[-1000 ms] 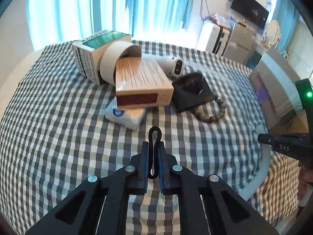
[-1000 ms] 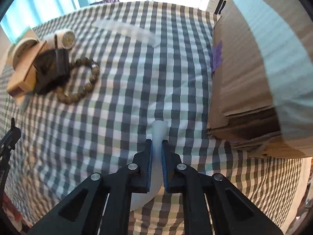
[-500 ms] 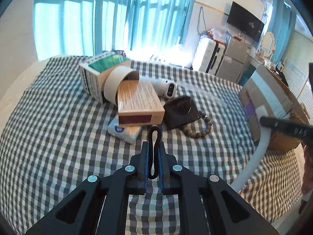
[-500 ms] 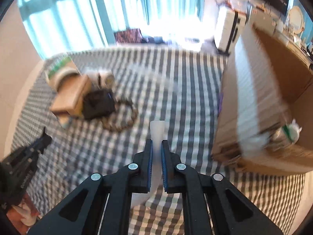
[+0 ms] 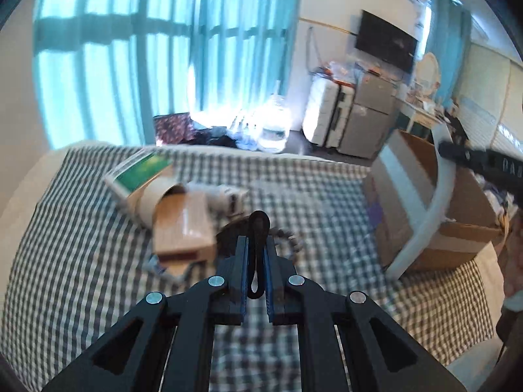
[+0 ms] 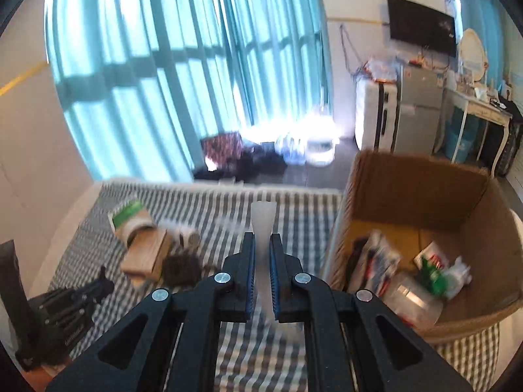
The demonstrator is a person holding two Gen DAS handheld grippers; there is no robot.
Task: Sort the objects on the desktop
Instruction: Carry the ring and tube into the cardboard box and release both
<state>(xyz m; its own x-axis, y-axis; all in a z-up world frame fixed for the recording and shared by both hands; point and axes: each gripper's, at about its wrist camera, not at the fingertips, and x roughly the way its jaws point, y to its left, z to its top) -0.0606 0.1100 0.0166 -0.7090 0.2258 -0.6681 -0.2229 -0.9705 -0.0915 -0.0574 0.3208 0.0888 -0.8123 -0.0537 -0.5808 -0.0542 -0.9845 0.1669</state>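
My left gripper (image 5: 256,248) is shut on a black loop-shaped band (image 5: 257,228) and holds it above the checked table. My right gripper (image 6: 261,245) is shut on a long white shoehorn (image 6: 263,215), which also shows in the left wrist view (image 5: 428,209) hanging by the open cardboard box (image 5: 457,215). That box (image 6: 418,196) holds several sorted items. On the table lie a brown box (image 5: 183,228), a tape roll (image 5: 157,199), a green-topped box (image 5: 140,171), a white camera (image 5: 225,196), a dark pouch and a bead bracelet (image 5: 291,238).
The table has a grey-and-white checked cloth (image 5: 81,261). Beyond it are teal curtains (image 6: 183,72), a white suitcase (image 5: 327,117), a wall TV (image 6: 421,32) and clutter on the floor. The left gripper shows at the lower left of the right wrist view (image 6: 72,307).
Both grippers have risen and tilted up away from the table. The right gripper has lifted the shoehorn beside and above the cardboard box, whose inside now shows.
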